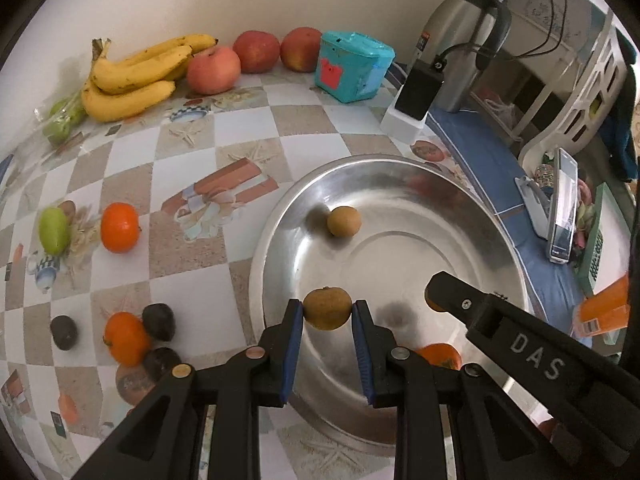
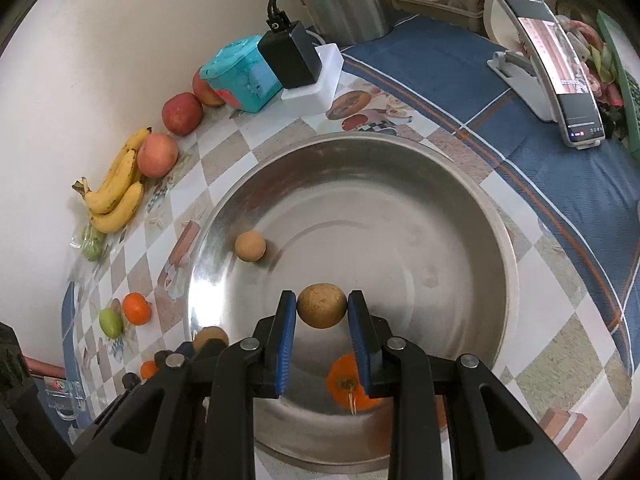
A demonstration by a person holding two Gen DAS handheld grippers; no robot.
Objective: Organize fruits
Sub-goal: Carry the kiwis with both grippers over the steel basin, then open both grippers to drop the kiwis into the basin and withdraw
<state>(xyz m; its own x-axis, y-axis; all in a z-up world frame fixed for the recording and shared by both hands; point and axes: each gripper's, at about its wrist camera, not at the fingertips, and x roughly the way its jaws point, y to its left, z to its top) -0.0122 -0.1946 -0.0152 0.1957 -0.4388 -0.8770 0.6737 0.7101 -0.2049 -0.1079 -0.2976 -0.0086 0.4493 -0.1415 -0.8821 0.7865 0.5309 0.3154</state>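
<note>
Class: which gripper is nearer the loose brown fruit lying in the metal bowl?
Left. The left gripper sits on that fruit's side of the bowl; the right gripper is farther off.

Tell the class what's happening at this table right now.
Someone is sorting fruit with a gripper in each hand. The left gripper and the right gripper each hold a small brown fruit over a big metal bowl. Another brown fruit and an orange already sit inside. Bananas, apples and more oranges wait on the table.
</note>
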